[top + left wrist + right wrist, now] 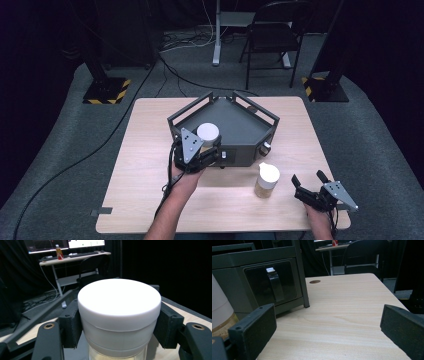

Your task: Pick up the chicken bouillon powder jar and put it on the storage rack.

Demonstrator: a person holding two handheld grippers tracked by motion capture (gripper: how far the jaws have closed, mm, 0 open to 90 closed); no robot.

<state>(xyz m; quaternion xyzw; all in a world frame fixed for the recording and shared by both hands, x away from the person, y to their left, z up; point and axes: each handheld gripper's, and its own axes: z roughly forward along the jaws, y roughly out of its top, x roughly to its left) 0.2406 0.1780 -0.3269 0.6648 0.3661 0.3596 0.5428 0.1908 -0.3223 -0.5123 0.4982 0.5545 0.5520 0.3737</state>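
Note:
My left gripper [212,145] is shut on a jar with a white lid [208,133], lifted over the front left corner of the dark grey angular tray [243,155]. In the left gripper view both pads press the white lid [119,302] from either side, with the clear jar body just below. A second white-lidded jar [267,180] with pale contents stands on the table in front of the tray. My right gripper [310,181] rests open near the table's front right edge, nothing between its pads [253,330]; that jar's edge [219,307] shows at its far left.
The tray's front wall carries a dark latch with a white tab [273,283] and a round knob [266,146]. The wooden table [150,150] has a small hole [315,281]. A folding chair [272,35] and stand bases stand beyond on grey carpet.

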